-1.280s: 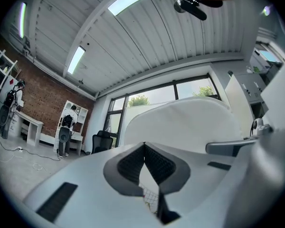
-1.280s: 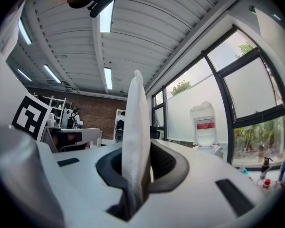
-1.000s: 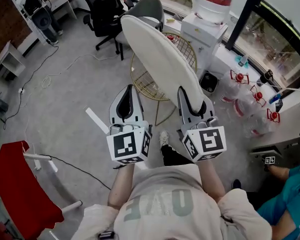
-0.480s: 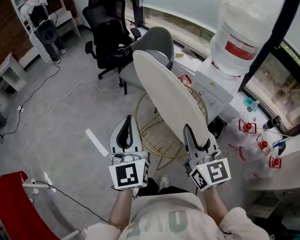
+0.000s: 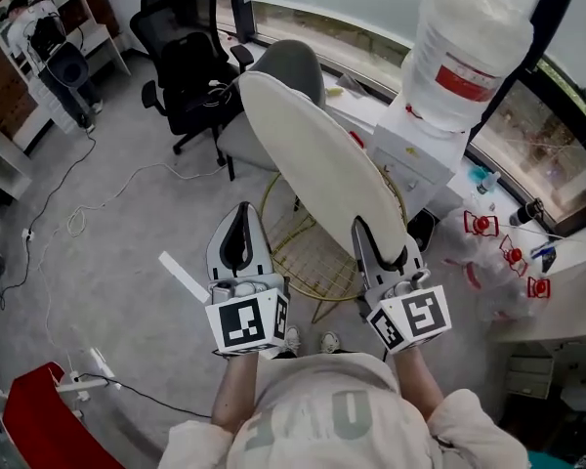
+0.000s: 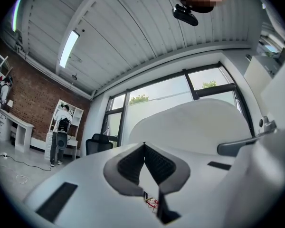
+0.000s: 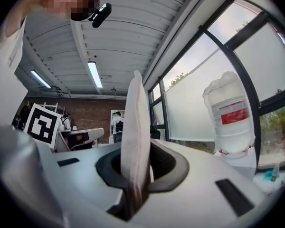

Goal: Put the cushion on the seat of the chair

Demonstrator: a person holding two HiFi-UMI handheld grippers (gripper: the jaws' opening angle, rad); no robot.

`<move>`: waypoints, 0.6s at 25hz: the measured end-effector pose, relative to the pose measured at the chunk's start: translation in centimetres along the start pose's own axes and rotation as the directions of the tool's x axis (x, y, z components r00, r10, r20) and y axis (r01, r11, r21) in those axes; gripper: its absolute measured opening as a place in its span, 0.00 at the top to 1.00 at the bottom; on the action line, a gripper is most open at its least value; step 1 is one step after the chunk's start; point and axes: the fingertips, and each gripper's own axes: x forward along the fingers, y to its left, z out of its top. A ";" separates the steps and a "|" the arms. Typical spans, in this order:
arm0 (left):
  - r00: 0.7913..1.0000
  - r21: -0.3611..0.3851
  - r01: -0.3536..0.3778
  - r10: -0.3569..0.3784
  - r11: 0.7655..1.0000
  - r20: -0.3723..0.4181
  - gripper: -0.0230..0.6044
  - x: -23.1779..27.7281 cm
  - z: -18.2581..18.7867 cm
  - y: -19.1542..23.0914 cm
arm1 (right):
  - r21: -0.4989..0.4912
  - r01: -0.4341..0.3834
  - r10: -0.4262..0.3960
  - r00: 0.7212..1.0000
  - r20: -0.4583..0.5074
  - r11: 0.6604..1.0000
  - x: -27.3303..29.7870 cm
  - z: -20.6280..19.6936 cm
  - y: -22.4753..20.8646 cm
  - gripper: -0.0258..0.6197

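- Cushion (image 5: 317, 159): a white, flat oval pad, held in the air on edge and tilted. Its long side runs away from the person, above the gold wire chair (image 5: 305, 254). It is not yet on the seat.
- Right gripper (image 5: 371, 234): its fingers are clamped on the near rim of the cushion. The right gripper view shows the thin edge pinched between the dark pads and rising straight up from them.
- Left gripper (image 5: 241, 211): its fingers are together at the tips with nothing between them. It is beside the cushion and not touching it.
- Handling: one pinch at the rim carries the whole pad without much sag, so it is probably light and fairly firm. The edge squeezes thin in the grip, which suggests soft padding and a fabric cover.
- Where to hold: the rim is the only part thin enough for the fingers. With just one hold the pad could swing or twist, so a second grip by the left gripper on the near rim would probably steady it.
- Placing: the pad has to be laid flat and centred in the round wire seat. The water bottle (image 5: 469, 52) stands close on the right, so the far end of the pad needs room as it swings.
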 end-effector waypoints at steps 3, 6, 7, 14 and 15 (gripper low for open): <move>1.000 0.014 0.021 -0.020 1.000 -0.003 0.94 0.6 -0.2 -0.4 | 0.032 0.006 -0.005 1.000 -0.015 0.999 0.2 -0.8 -0.5 0.88; 0.999 0.006 0.043 -0.043 0.999 0.000 0.94 1.2 -1.0 -1.1 | 0.061 0.015 -0.013 0.999 -0.038 0.998 0.1 -1.9 -1.2 0.88; 0.999 0.001 0.051 -0.051 0.999 0.000 0.94 1.5 -1.3 -1.4 | 0.071 0.018 -0.015 0.999 -0.046 0.997 0.1 -2.4 -1.4 0.88; 0.996 0.018 0.074 -0.073 0.997 -0.047 0.94 2.9 -4.3 -2.3 | 0.104 0.028 -0.015 0.992 -0.125 0.994 1.5 -6.6 -3.2 0.88; 0.995 0.015 0.071 -0.069 0.997 -0.067 0.94 2.9 -5.4 -2.1 | 0.122 0.028 -0.011 0.990 -0.138 0.992 1.7 -7.6 -3.4 0.88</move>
